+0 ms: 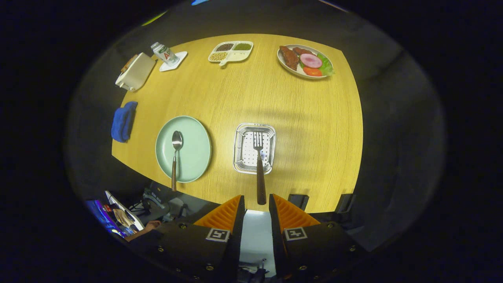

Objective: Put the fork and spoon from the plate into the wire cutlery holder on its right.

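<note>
Gripper (257,200) fingers sit apart with a gap between them, released, pressing on nothing. Fork (259,169) handle end lies just ahead of the tips, roughly in line with the gap; can't tell if it touches either finger. Fork tines are down in the wire cutlery holder (240,135), handle sticking out over its near rim toward the fingers. Holder sits on the wooden table (306,118), just right of the green plate (196,157). Spoon (175,157) lies on the plate, bowl pointing away, handle overhanging the near rim and the table edge.

Beyond: divided snack tray (231,52) and food plate (305,61) at the far edge. Far left: bottle (165,53) on a white coaster, cream-coloured box (135,72), blue cloth (123,121) at the left edge. A hand (151,225) shows below the table, left of the fingers.
</note>
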Available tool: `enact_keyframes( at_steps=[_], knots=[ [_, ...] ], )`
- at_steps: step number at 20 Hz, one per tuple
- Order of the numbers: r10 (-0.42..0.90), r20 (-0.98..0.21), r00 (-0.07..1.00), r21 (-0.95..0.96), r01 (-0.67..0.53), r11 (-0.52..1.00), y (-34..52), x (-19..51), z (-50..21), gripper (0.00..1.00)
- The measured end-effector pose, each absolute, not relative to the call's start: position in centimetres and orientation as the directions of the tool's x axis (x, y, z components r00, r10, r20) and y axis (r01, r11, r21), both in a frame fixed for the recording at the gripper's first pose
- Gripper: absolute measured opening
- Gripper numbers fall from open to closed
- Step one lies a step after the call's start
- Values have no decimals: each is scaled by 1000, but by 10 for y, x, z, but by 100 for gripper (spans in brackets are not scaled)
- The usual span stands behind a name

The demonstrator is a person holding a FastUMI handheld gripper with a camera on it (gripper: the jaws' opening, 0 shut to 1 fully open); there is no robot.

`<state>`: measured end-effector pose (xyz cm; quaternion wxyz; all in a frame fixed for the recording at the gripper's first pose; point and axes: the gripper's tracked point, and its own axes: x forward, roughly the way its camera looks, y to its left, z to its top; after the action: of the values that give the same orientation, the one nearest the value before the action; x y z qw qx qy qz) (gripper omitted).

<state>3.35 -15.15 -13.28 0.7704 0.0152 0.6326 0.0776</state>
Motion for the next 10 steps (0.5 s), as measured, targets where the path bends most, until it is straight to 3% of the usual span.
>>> enact_keyframes(
  at_steps=[10],
  knots=[
    [213, -941, 262, 168, -183, 969, -83, -6, -121, 36]
  ],
)
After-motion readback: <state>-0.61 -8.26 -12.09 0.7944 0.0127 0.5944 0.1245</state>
